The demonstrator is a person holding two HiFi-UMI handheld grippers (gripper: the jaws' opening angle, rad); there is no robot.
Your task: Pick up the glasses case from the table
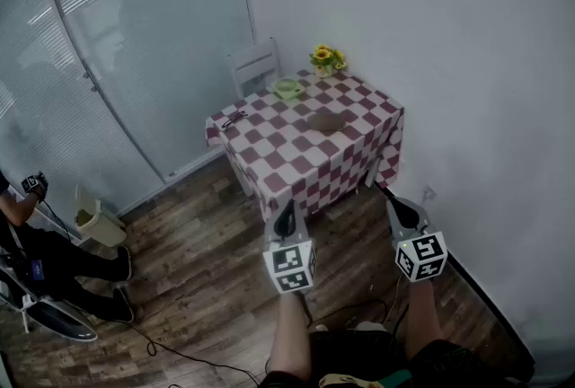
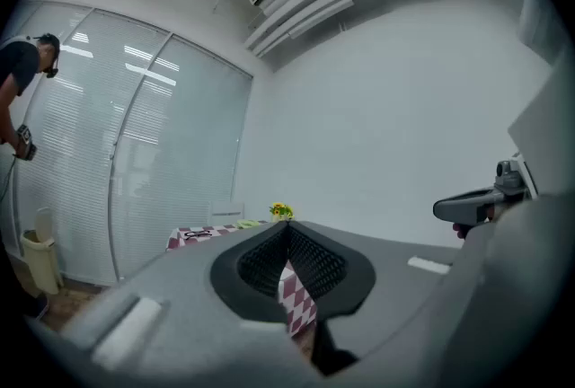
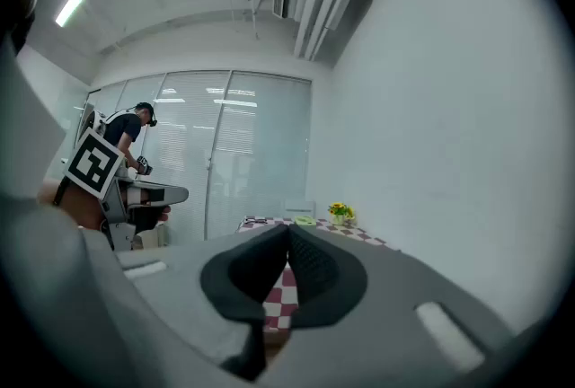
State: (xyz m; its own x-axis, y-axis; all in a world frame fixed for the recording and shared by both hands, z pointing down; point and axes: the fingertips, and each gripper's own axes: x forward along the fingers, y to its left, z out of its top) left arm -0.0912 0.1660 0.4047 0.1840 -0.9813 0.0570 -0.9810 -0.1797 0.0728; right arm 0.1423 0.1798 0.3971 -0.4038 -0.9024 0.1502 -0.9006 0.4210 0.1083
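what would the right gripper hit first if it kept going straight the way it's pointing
Probably the near draped side of the checkered tablecloth; nothing closer shows, but depth is unclear.

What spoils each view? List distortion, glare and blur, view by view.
Head view: the wide lens bows the glass partition, and the glasses case looks small and soft on the checked table. Left gripper view: fisheye with dark corners, and the left gripper body is blurred up close. Right gripper view: the same dark rim, and a ceiling lamp glares at top left.

One table [image 1: 296, 163], one chair [image 1: 254, 65], one glasses case [image 1: 325, 121]
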